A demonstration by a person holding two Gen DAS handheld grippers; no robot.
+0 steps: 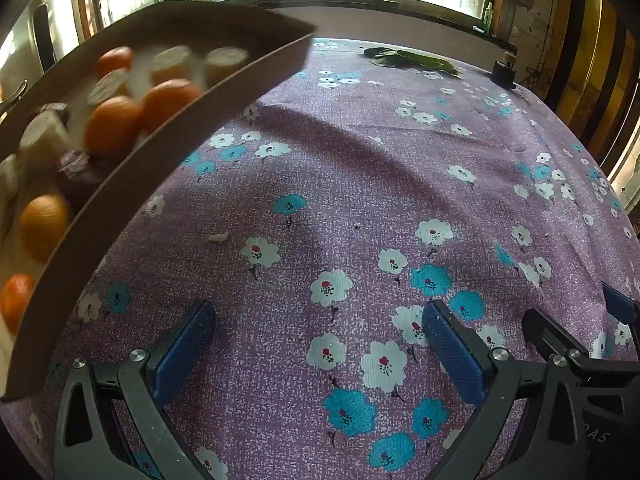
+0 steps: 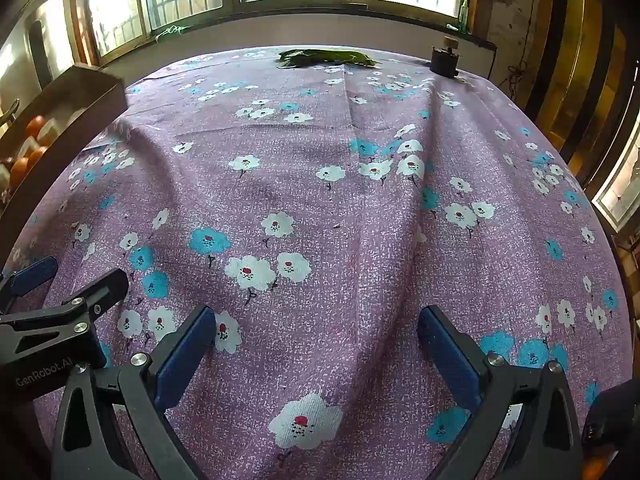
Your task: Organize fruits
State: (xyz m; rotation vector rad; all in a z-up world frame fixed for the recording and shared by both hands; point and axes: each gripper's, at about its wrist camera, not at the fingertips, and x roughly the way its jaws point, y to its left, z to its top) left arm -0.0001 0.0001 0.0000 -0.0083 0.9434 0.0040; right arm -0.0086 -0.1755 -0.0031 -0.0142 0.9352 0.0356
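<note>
A brown cardboard tray (image 1: 160, 168) stands at the left of the table and holds several oranges (image 1: 112, 124) and fruits in white foam sleeves (image 1: 42, 136). It also shows at the far left of the right wrist view (image 2: 60, 96). My left gripper (image 1: 318, 344) is open and empty, low over the purple flowered tablecloth (image 1: 360, 184), just right of the tray. My right gripper (image 2: 316, 344) is open and empty over the cloth. Each gripper shows at the edge of the other's view: the right one (image 1: 576, 344), the left one (image 2: 68, 292).
A bunch of green leaves (image 2: 326, 58) lies at the far edge of the table. A small dark object (image 2: 444, 60) stands at the far right corner. A window runs along the back wall. A small pale scrap (image 1: 218, 237) lies on the cloth.
</note>
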